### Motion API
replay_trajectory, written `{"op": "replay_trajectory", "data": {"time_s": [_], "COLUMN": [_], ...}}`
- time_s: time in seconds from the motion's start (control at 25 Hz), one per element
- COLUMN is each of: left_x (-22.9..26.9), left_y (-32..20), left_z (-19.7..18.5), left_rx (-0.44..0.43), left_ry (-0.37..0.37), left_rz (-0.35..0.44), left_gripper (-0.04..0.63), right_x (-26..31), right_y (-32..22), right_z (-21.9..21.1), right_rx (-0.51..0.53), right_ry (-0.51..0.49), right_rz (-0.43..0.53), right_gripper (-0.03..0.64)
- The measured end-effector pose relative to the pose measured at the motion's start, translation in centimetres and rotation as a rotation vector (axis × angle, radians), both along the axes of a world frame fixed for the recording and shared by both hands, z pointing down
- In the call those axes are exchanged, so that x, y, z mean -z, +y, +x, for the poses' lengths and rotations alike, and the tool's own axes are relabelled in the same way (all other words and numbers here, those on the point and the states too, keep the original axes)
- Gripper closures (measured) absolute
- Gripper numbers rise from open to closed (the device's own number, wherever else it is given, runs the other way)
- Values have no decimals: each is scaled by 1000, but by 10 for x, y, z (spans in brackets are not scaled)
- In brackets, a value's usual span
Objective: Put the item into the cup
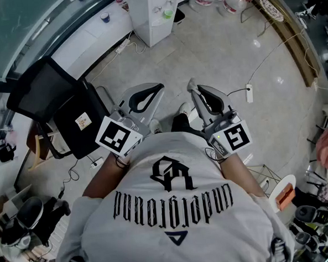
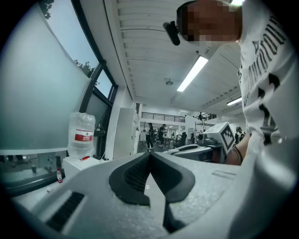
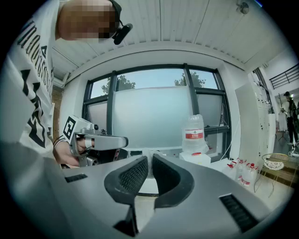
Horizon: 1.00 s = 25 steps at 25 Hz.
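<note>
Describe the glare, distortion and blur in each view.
Head view: fisheye bend, glare spots on the glossy floor, otherwise sharp. Left gripper view: dark vignette corners, ceiling strip light blown out, distant people soft. Right gripper view: same circular vignette, backlit window bright but even, its bars curved.

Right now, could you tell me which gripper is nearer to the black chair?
Left. The left gripper is just right of the black chair; the right gripper is farther right.
</note>
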<state>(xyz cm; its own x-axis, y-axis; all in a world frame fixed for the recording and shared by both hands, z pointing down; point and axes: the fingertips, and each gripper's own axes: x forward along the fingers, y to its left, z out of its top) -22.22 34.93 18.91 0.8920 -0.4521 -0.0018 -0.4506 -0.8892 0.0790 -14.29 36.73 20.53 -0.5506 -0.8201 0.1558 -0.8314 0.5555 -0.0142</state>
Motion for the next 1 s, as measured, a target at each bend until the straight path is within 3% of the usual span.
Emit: {"op": "replay_trajectory", "data": {"time_s": [0.52, 1.0], "left_x": [1, -14], "left_y": [-7, -50], "left_z": [3, 42], "left_rx": [-9, 11], "left_ry": [2, -44], "left_rz": [-4, -44], "left_gripper": [581, 580], "right_x": [10, -4], "right_y": [-6, -51], "right_z": [9, 59], "right_rx": [-19, -28], "right_ry": [3, -22], "right_rz": [31, 0], "right_gripper": [575, 575]}}
